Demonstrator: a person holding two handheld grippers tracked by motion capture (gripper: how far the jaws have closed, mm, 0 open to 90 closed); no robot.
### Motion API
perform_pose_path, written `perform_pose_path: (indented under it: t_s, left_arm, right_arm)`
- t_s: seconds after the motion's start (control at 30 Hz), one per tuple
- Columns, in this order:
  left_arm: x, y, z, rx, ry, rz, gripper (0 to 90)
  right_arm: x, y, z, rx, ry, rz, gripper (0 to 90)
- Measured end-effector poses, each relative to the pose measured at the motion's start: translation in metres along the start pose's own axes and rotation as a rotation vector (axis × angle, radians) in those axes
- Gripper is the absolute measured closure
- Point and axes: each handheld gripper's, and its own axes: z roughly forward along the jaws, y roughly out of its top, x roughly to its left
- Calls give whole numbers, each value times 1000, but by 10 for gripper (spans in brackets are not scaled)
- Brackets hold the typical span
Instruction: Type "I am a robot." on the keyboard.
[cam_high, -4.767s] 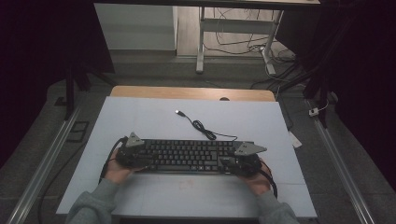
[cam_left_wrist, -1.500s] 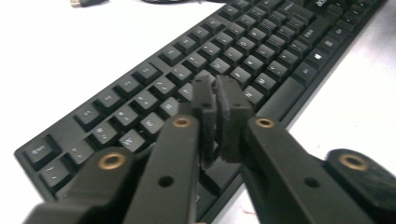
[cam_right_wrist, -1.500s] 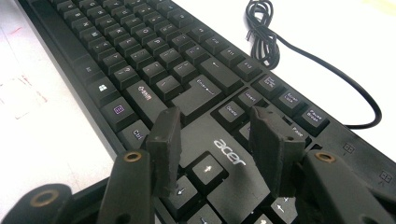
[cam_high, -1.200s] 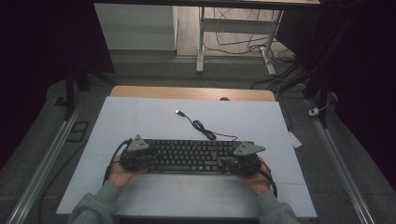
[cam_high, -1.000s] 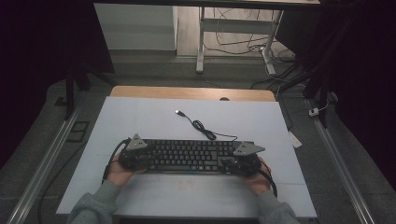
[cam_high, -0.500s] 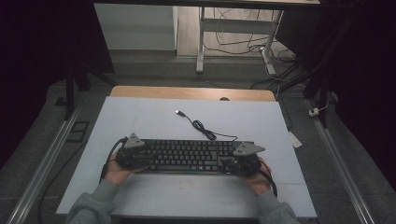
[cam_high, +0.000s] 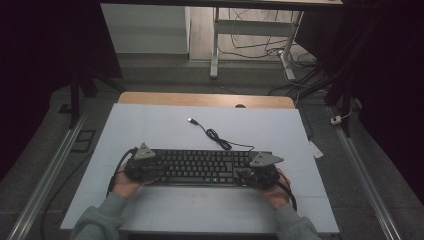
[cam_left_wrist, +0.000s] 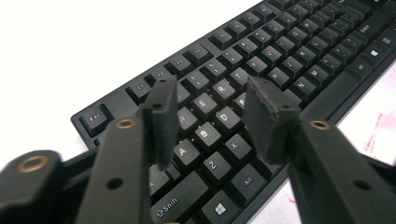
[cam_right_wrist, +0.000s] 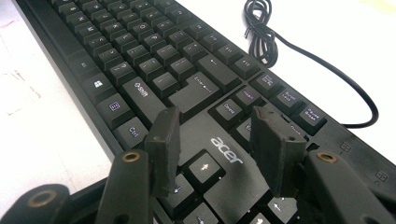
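Near the front edge of the tabletop (cam_high: 165, 125), the keyboard (cam_high: 202, 166) lies flat, and at its left end the left gripper (cam_left_wrist: 210, 116) hovers over the letter keys, jaws apart and just narrowed with nothing between them; lowered off-centre, a pad could press two keys. At its right end the right gripper (cam_right_wrist: 217, 140) stands apart over the arrow keys, gripping nothing, and pushing there could skid the board toward its coiled cable (cam_high: 220, 140).
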Motion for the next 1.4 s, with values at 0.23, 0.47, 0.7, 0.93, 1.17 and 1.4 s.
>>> perform_pose_path:
  t_s: [0.23,0.47,0.7,0.93,1.17,1.4]
  left_arm:
    - [-1,0,-1,8,-13,20,845]
    - [-1,0,-2,15,-18,23,888]
    - [3,-4,-6,36,-1,28,888]
    - [7,-9,-3,63,12,19,888]
    - [9,-11,3,86,21,17,888]
    - [10,-13,8,98,29,12,888]
  right_arm:
    - [0,0,0,2,1,-4,529]
    - [0,0,0,2,0,-4,528]
    - [0,0,0,1,-1,-2,528]
    - [0,0,0,1,-1,-3,528]
    - [0,0,1,2,-1,-6,527]
    - [0,0,1,3,-3,-8,527]
